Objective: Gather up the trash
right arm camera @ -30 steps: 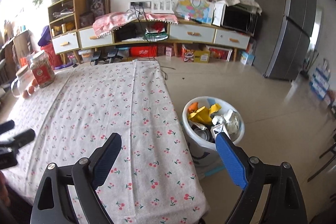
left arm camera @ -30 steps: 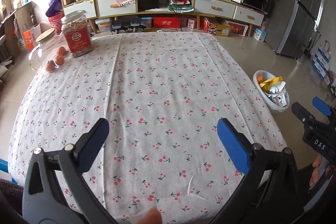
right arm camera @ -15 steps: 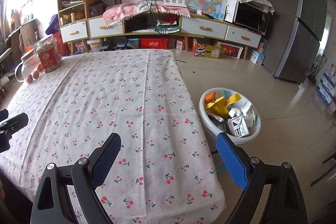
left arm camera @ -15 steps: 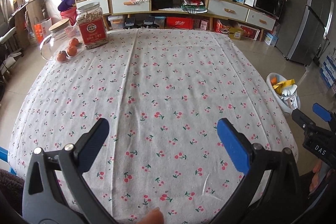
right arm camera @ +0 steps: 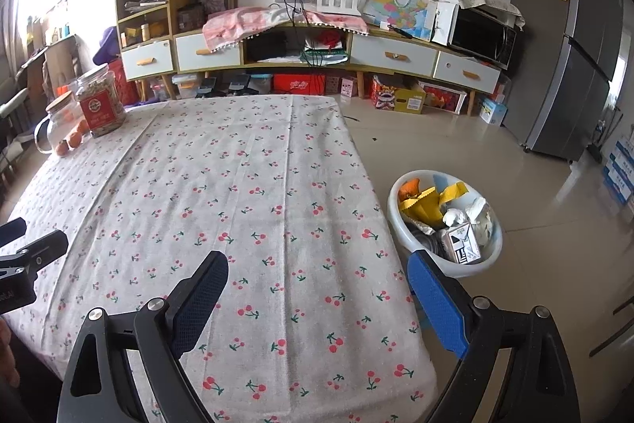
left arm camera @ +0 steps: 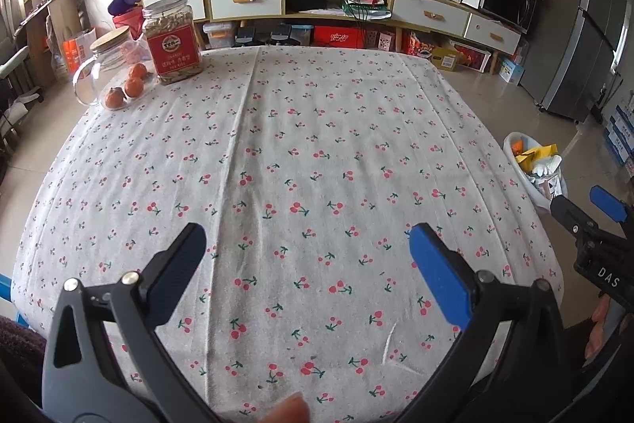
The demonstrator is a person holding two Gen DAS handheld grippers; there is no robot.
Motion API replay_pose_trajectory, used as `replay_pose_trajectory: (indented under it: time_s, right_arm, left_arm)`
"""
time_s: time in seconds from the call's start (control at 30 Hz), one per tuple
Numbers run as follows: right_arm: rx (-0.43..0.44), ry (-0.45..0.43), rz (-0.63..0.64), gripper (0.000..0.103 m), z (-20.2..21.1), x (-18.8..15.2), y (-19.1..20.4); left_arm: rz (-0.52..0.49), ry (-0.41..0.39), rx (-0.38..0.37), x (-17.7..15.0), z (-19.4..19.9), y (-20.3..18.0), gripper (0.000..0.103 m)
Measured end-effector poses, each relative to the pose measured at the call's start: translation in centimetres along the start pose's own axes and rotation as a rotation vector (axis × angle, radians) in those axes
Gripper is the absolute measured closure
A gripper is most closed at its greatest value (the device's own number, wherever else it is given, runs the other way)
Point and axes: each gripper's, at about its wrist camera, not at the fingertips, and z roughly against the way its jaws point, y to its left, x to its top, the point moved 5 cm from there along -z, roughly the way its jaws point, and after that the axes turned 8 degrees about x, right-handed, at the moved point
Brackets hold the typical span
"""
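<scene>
Your left gripper (left arm camera: 305, 244) hangs over the white tablecloth with little red cherries (left arm camera: 317, 153), and its two fingers stand wide apart with nothing between them. Your right gripper (right arm camera: 317, 276) is the same: fingers wide apart, nothing held, only cloth under them.

The trash is already in the round white plastic bin (right arm camera: 489, 258) on the floor, just beside the right edge of the table. It holds a yellow wrapper, an orange bit, crumpled white paper and a small printed carton. From your right gripper the bin lies ahead and to the right, just past the blue finger, so your right hand is the nearer one. From your left gripper the bin (left arm camera: 511, 145) is far off to the right, past the table edge.

You have no loose trash on the cloth that these pictures show, though a few tiny dark specks near the front edge are too small to tell. At the far left corner stand a tall clear jar with a red label (left arm camera: 172, 42), a glass jug with a cork lid (left arm camera: 101, 66) and three small oranges (left arm camera: 132, 86); those look like things to keep.

Since a second ago, both views have tipped so you see more of the table's far end, and the bin sits closer to your right blue finger. The fingers stay just as wide.
</scene>
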Motion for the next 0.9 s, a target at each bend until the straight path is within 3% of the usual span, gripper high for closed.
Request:
replay_pose_trajectory:
  time_s: [0.9]
  right_arm:
    - [-0.012, -0.022, -0.018, 0.009, 0.48, 0.10, -0.70]
  left_arm:
    - [-0.011, -0.016, -0.014, 0.18, 0.62, -0.32, 0.001]
